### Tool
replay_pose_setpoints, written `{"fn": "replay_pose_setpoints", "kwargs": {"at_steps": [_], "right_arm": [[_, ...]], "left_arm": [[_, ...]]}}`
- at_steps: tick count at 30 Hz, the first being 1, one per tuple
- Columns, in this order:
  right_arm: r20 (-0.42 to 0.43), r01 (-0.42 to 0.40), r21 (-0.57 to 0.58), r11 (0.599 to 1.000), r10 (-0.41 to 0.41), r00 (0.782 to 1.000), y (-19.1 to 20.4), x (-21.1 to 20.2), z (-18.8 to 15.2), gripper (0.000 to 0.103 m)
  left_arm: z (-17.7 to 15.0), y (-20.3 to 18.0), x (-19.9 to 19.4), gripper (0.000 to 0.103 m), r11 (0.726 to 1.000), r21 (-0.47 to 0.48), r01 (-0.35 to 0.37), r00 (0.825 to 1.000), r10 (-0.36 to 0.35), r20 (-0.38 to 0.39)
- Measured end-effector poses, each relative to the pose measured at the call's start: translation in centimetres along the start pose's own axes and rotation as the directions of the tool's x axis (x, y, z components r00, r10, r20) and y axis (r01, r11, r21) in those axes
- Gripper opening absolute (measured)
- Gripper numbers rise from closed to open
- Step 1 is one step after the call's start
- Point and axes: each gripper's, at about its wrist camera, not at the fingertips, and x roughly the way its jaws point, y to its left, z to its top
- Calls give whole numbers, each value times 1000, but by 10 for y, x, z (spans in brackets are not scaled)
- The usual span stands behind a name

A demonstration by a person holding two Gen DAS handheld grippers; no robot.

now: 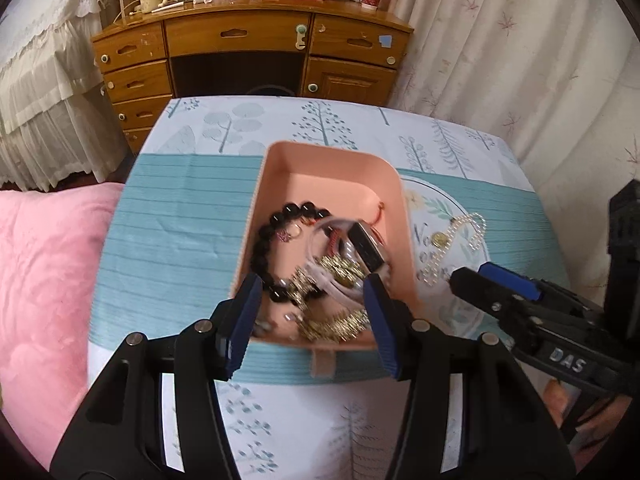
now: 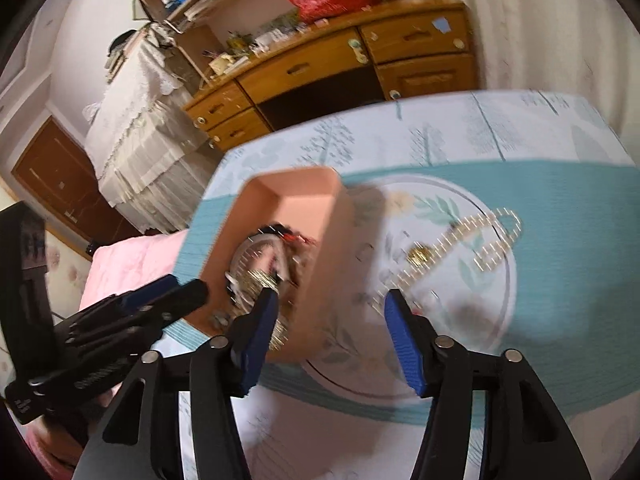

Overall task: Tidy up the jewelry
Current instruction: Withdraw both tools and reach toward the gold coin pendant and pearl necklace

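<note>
A tree-print cloth covers the table (image 1: 192,216), and a pink tray (image 1: 332,160) on it holds most of the jewelry. Left gripper (image 1: 312,312) hangs part-open and empty over the tray; right gripper (image 2: 332,328) stands wider beside it — near the pearl necklace (image 2: 472,248), probably the next pick.

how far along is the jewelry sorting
Mostly done: the pink tray already holds the black bead bracelet, a watch and gold pieces. Nothing is in hand: the left hand-held gripper and right hand-held gripper both stand open. Left: the pearl necklace and a gold charm on the tablecloth.
</note>
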Motion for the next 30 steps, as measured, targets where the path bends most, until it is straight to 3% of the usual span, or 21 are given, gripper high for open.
{"fn": "replay_pose_setpoints", "kwargs": {"at_steps": [4,10,16,21,26,30], "right_arm": [[-37,34,17,999,-33,999,-24,2,-12,73],[-68,110,-31,993,-111,991,-55,0,-18,83],[-50,225,-221,949,-241,969,-74,1,-18,85],[0,253,-410,876,-278,961,-85,4,-20,85],[24,239,-520,820,-266,964,-102,15,-12,85],[45,226,-544,808,-241,970,-112,24,2,85]], "left_arm": [[-13,-15,-6,50,999,15,44,999,-44,2],[-22,-48,-16,50,995,55,85,995,-87,47],[-16,-92,-6,50,987,100,127,991,-130,18],[-2,-127,14,47,987,127,98,995,-96,-23],[11,-151,39,33,993,110,34,999,-33,-10],[19,-156,68,29,998,58,-9,1000,10,-13]]}}
